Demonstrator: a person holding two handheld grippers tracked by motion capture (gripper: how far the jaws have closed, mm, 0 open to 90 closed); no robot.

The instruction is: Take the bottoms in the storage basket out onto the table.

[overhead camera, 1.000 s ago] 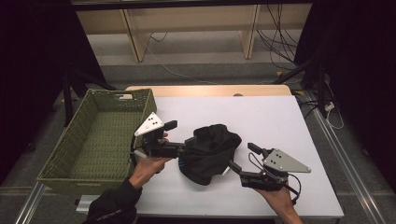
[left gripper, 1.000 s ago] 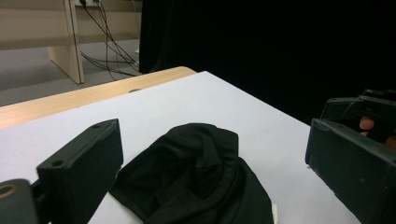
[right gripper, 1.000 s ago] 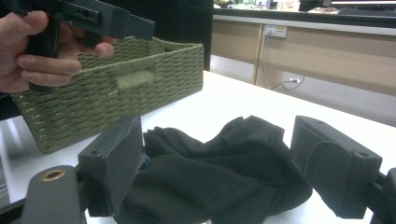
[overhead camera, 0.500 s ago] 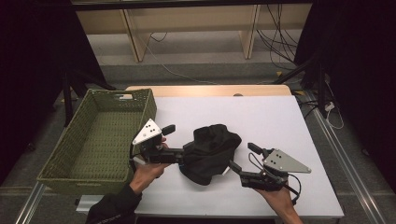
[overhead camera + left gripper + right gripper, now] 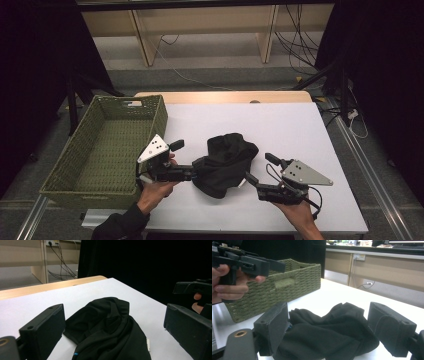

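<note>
Gaping wide on both sides: left tool (image 5: 192, 171) at the near-left edge of the black garment (image 5: 226, 163), right tool (image 5: 258, 170) at its near-right edge, each held low over the white worktop (image 5: 290, 125) by a hand. Seen from the left gripper view, two black jaws standing well apart with the crumpled cloth (image 5: 110, 332) spread between them and nothing clamped; whether either jaw touches the fabric, hard to tell. Seen from the right gripper view, much the same: jaws parted, dark folds (image 5: 329, 335) bunched in the gap and rising between them, no pinch on the cloth.

Resting in a heap near the middle of the worktop, toward the near edge (a small white tag peeking out at its right side in the high view, a tiny blue fleck low in the left gripper view). Flanked by the two tools, pointing inward at each other across the pile.

Standing just left of the left tool: woven green basket (image 5: 107, 145), along the left edge of the worktop, its near-right corner close beside the left hand (image 5: 155, 187). Showing again in the right gripper view as a green wicker wall (image 5: 284, 287) behind the other tool (image 5: 249, 263) and its hand.

Lying beyond the far edge: grey floor, wooden shelving (image 5: 200, 25) and loose cables (image 5: 300, 35).
</note>
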